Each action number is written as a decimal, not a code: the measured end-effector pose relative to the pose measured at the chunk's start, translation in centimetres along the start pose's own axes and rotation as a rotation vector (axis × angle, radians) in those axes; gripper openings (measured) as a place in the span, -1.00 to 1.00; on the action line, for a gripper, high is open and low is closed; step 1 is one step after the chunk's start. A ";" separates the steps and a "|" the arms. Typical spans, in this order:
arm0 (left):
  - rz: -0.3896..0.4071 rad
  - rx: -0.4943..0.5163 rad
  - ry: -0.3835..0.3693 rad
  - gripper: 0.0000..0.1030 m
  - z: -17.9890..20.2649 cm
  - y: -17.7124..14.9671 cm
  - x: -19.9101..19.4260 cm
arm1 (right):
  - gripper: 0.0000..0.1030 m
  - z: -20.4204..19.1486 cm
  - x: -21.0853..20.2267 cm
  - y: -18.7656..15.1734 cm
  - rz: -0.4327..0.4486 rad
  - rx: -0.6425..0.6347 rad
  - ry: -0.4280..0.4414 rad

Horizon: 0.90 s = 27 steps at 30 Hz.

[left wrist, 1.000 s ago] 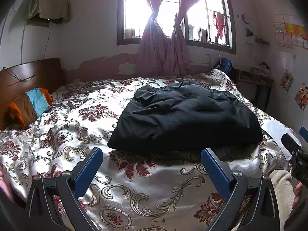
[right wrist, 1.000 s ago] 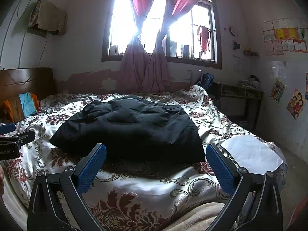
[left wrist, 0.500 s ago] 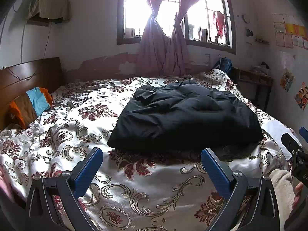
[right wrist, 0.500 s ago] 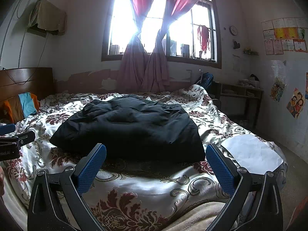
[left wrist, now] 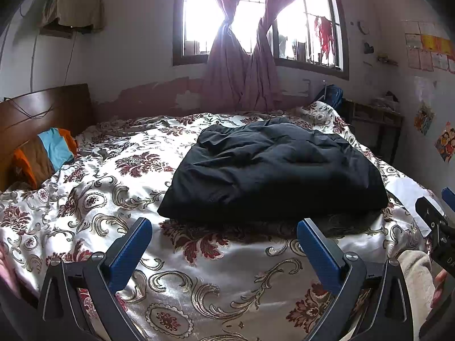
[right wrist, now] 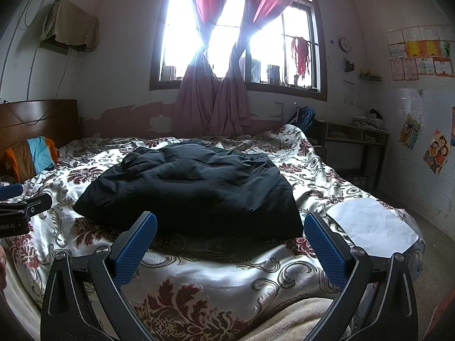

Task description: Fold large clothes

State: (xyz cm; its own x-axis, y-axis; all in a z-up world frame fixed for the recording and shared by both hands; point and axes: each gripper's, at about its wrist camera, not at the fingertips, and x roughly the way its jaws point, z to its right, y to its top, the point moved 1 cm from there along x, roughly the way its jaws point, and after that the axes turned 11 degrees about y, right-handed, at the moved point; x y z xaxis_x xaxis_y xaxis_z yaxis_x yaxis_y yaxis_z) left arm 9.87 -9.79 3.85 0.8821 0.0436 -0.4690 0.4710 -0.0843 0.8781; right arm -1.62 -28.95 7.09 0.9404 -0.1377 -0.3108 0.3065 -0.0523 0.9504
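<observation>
A large black garment [left wrist: 273, 170] lies folded into a thick rectangle in the middle of the bed; it also shows in the right wrist view [right wrist: 193, 190]. My left gripper [left wrist: 224, 244] is open and empty, held short of the garment's near edge. My right gripper [right wrist: 230, 241] is open and empty too, just short of the same near edge. Each gripper shows at the edge of the other's view: the right one [left wrist: 438, 227], the left one [right wrist: 17, 204].
The bed has a floral satin cover [left wrist: 85, 199]. An orange, blue and brown pillow [left wrist: 45, 153] leans on the wooden headboard [left wrist: 42, 110]. A white sheet of paper [right wrist: 372, 224] lies on the bed's right corner. A desk [right wrist: 355, 136] stands by the right wall.
</observation>
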 end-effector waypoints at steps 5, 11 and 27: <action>-0.003 -0.003 -0.002 0.99 -0.1 -0.3 0.1 | 0.97 0.1 0.0 0.1 -0.001 0.000 0.000; -0.002 -0.002 -0.002 0.99 -0.2 -0.3 0.1 | 0.97 0.0 0.0 0.1 -0.001 0.001 0.000; -0.002 -0.002 -0.002 0.99 -0.1 -0.3 0.1 | 0.98 0.0 0.0 0.1 -0.002 0.001 0.000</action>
State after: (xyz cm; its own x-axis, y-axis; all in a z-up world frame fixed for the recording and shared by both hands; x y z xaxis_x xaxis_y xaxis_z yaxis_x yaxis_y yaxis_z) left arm 9.83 -9.63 3.50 0.8813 0.0417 -0.4706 0.4725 -0.0823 0.8775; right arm -1.62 -28.96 7.16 0.9398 -0.1378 -0.3126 0.3081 -0.0538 0.9498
